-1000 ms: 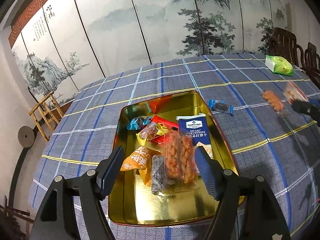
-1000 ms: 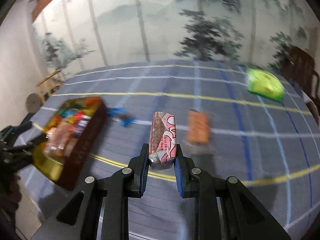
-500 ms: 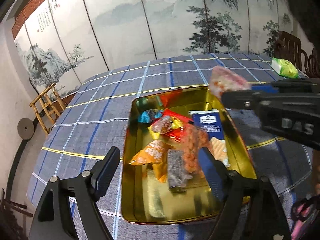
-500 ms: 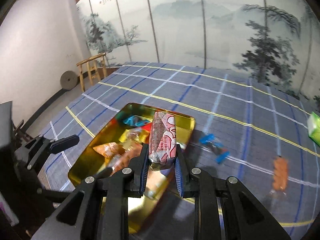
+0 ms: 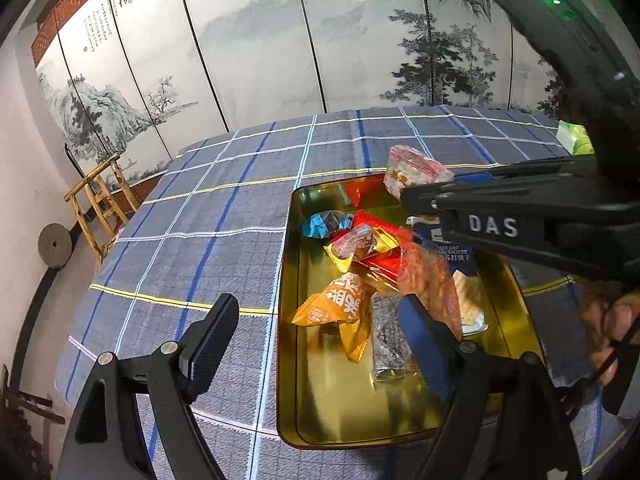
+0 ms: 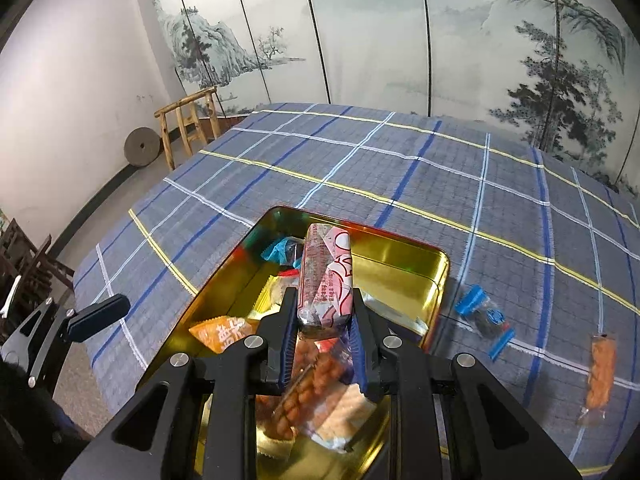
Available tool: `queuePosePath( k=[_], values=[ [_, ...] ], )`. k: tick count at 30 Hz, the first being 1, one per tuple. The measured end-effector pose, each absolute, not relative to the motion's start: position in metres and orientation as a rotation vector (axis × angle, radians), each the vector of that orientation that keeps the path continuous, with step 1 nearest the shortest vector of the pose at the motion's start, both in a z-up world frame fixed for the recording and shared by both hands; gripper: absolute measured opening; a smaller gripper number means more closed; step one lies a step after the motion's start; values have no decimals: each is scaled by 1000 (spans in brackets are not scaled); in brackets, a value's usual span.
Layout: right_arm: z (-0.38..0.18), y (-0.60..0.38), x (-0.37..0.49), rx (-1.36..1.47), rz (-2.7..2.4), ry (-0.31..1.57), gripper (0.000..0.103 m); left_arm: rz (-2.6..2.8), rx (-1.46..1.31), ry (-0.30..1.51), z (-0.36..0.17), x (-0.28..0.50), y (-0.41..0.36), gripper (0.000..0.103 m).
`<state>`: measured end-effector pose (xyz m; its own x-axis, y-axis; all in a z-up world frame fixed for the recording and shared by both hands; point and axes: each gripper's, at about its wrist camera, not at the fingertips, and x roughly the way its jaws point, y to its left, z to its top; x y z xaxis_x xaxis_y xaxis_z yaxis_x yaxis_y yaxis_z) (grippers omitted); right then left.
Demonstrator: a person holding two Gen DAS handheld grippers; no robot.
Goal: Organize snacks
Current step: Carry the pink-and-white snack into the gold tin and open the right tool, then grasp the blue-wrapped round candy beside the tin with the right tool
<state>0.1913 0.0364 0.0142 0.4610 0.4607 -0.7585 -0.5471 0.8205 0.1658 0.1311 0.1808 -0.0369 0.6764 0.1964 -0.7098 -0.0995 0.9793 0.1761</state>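
Observation:
A gold tin tray [image 5: 320, 432] [image 6: 404, 260] on the checked tablecloth holds several wrapped snacks, among them an orange packet [image 5: 336, 304] and a blue cracker packet [image 5: 456, 252]. My right gripper [image 6: 324, 320] is shut on a pink-and-white snack bar [image 6: 326, 276] and holds it above the tray; it also shows in the left wrist view [image 5: 416, 172]. My left gripper [image 5: 316, 336] is open and empty over the tray's near left edge.
A blue-wrapped candy [image 6: 484, 316] and an orange snack bar [image 6: 600, 368] lie on the cloth right of the tray. A green packet [image 5: 576, 140] lies far right. A wooden stand [image 5: 100, 196] and a stone wheel [image 5: 54, 244] are beyond the table's left edge.
My right gripper has carried the pink snack bar from the table's right side to above the tray. My left gripper has stayed open and shifted slightly left.

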Motion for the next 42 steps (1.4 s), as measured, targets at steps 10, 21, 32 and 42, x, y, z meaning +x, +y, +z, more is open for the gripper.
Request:
queuePosePath(
  k=[10, 21, 32, 42],
  values=[
    [10, 121, 236, -82, 606, 889, 25, 171, 126, 825, -41, 133, 184, 80],
    [19, 57, 230, 55, 492, 826, 25, 174, 123, 829, -41, 132, 185, 81],
    [-18, -2, 251, 76, 332, 916, 27, 164, 131, 828, -39, 131, 178, 81],
    [-44, 19, 280, 22, 356, 951, 38, 149, 137, 830, -36, 131, 174, 82]
  ],
)
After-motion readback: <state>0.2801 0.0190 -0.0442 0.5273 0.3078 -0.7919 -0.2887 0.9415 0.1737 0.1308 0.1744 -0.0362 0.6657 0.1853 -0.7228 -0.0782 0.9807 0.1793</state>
